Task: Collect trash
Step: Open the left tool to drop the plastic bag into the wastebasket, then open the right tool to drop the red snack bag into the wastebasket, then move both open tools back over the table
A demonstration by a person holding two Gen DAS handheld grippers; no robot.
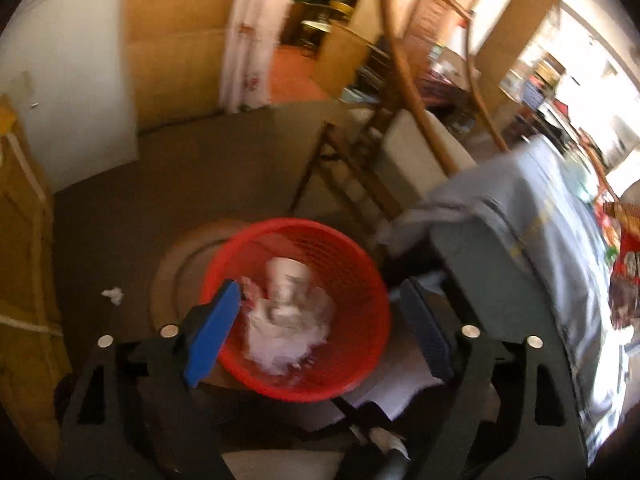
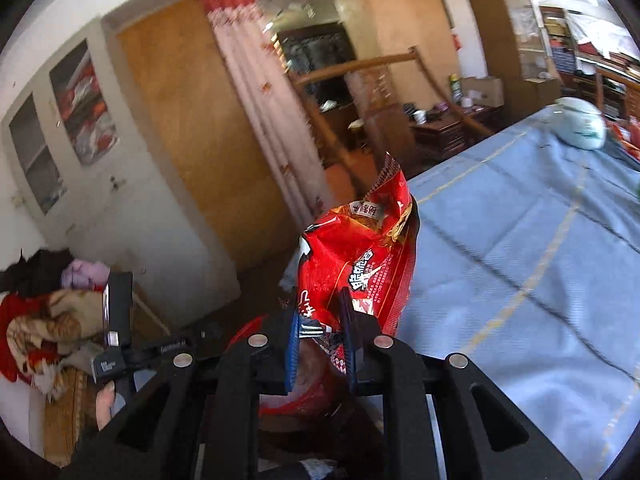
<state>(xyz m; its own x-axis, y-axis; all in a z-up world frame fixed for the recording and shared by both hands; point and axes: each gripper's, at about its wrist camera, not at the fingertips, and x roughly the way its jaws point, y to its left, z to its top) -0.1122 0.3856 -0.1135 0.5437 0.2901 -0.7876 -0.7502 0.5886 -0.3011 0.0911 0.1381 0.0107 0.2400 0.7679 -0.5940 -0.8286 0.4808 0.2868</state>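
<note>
Looking down past the left gripper [image 1: 320,312], we saw a red mesh basket [image 1: 352,276] on the brown floor, beside a table draped in a grey-blue cloth [image 1: 532,240], with a wooden chair [image 1: 400,128] beyond and a white scrap [image 1: 113,295] lying left of the basket. Crumpled white paper and a paper cup [image 1: 288,284] lay inside the basket, directly below and between our left jaws, which stood wide apart with nothing in them. Our right gripper [image 2: 322,344] was clamped on a red snack bag [image 2: 360,256], which stuck up from the jaws at the near edge of the cloth. Its printed characters were too blurred to read.
</note>
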